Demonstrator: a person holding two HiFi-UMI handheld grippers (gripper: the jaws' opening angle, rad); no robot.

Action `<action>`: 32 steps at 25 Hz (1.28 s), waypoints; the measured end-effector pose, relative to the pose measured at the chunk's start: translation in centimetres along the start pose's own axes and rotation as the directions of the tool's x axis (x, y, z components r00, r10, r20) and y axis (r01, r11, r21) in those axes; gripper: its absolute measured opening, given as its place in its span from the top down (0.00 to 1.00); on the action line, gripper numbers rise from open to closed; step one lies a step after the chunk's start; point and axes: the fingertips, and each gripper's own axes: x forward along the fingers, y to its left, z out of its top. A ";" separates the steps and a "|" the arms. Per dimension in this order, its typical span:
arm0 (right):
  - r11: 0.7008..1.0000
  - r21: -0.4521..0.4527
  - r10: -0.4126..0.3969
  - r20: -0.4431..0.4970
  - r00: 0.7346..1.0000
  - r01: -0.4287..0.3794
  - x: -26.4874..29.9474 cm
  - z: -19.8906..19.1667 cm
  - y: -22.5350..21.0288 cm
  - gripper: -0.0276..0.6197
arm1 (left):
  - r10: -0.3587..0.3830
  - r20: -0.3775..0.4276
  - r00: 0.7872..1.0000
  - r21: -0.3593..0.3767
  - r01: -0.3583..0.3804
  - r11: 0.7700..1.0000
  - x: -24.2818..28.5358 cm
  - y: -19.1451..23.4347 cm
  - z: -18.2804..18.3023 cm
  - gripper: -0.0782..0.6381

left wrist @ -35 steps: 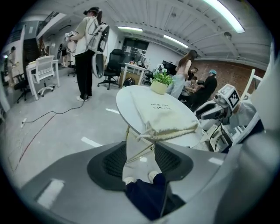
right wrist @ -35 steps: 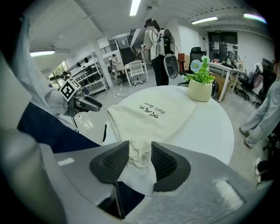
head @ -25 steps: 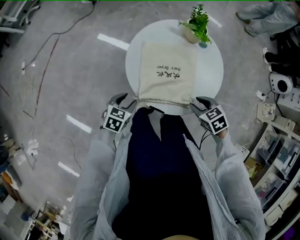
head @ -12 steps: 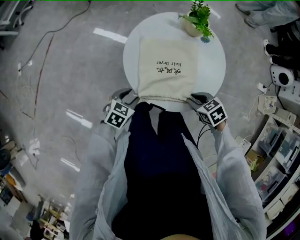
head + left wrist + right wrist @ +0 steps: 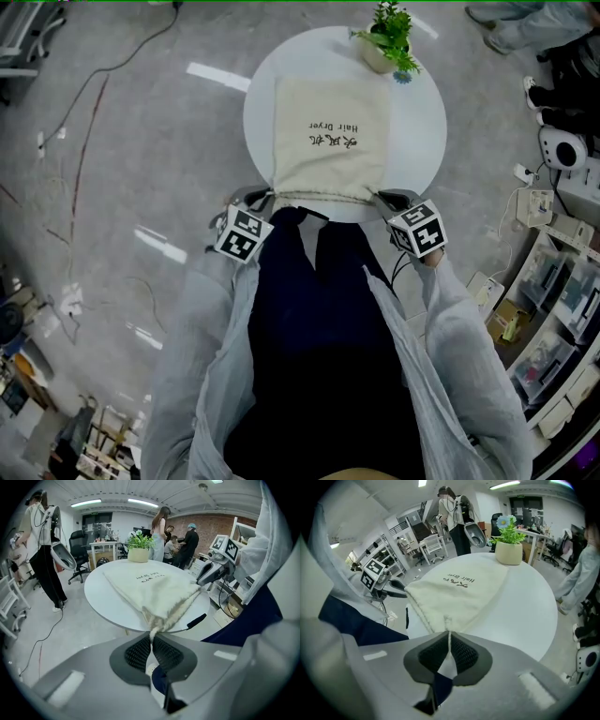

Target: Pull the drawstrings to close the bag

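A cream cloth drawstring bag [image 5: 328, 141] with dark print lies flat on the round white table [image 5: 422, 122], its mouth toward the near edge. My left gripper [image 5: 265, 198] sits at the mouth's left corner; its jaws have just been closing and now pinch the cream drawstring [image 5: 152, 633] between the dark pads. My right gripper [image 5: 383, 198] sits at the right corner; its jaws have also just closed, and they pinch the other drawstring [image 5: 449, 637]. The bag [image 5: 150, 588] fills the left gripper view, and the bag [image 5: 457, 595] fills the right gripper view. The mouth is slightly gathered.
A small potted plant [image 5: 389, 42] stands at the table's far edge, just beyond the bag. Cables trail over the grey floor at left. Shelves and boxes crowd the right side [image 5: 553, 272]. People and office chairs stand farther off in the gripper views.
Both grippers have closed in on the bag's mouth corners and shut on the drawstrings. The view has shifted slightly; the bag has stayed in place.
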 end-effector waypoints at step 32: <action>0.783 0.340 -0.581 0.100 0.808 0.521 -5.3 -1.4 -4.2 0.93 | 0.188 -0.169 0.968 -0.214 -0.222 0.951 -2.9 2.6 0.1 0.86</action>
